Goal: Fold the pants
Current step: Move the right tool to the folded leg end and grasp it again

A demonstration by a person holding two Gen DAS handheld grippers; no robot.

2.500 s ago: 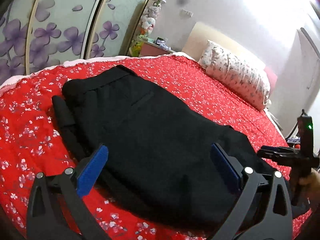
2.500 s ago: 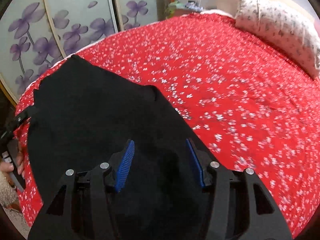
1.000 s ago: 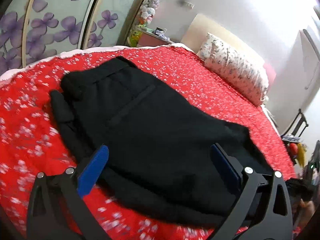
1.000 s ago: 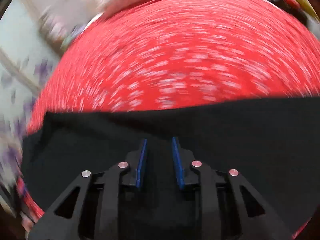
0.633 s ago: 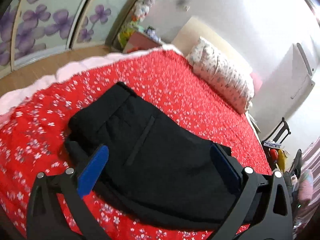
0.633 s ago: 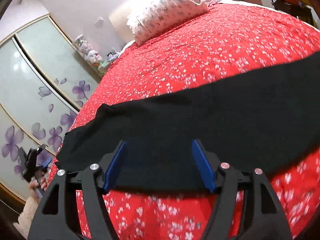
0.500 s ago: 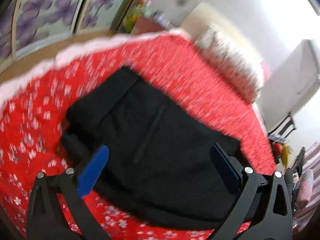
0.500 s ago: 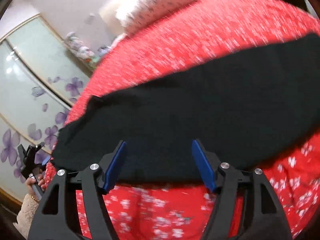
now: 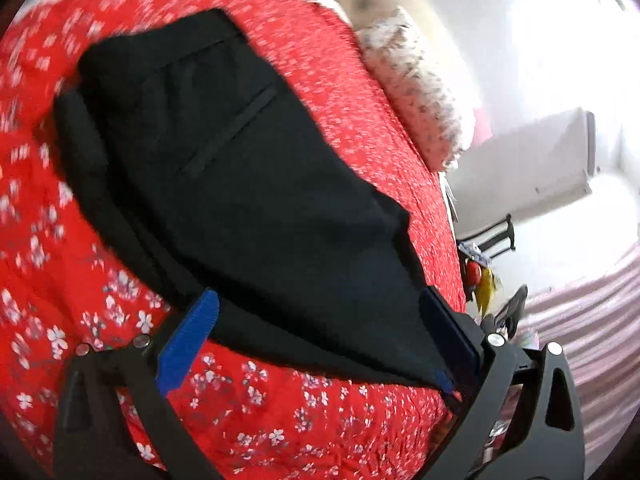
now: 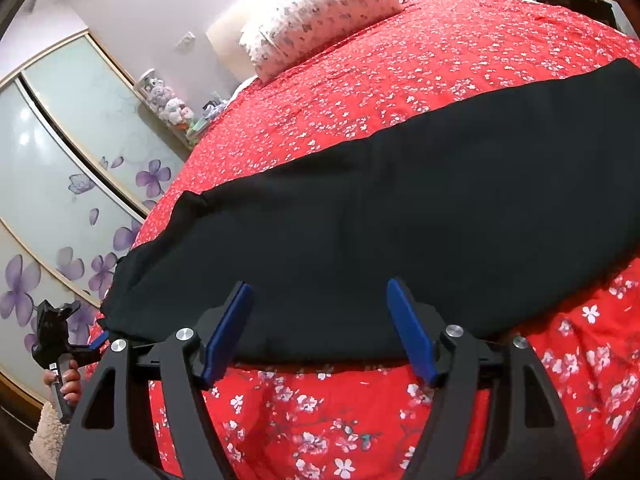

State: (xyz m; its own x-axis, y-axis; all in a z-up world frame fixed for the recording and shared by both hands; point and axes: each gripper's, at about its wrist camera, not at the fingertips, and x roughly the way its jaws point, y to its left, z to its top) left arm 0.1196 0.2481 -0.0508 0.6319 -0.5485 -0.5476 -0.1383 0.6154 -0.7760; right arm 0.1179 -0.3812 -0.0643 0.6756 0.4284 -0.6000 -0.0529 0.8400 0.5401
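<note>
Black pants (image 9: 248,184) lie flat on the red flowered bedspread (image 9: 256,412), waistband at the far left and a back pocket slit showing. In the right wrist view the pants (image 10: 400,232) stretch as a long dark band across the bed. My left gripper (image 9: 320,332) is open and empty, hovering above the near edge of the pants. My right gripper (image 10: 320,324) is open and empty, just above the near edge of the pants. The left gripper also shows in the right wrist view (image 10: 100,338) at the far left end of the pants.
A flowered pillow (image 10: 320,12) lies at the head of the bed. Sliding wardrobe doors with purple flowers (image 10: 60,200) stand along the left. A shelf with soft toys (image 10: 172,108) is in the corner. A chair and clutter (image 9: 488,264) stand beside the bed.
The right gripper opened after being nearly shut and swung to face the pants from the side. The left gripper stayed open, and its view tilted and drew back.
</note>
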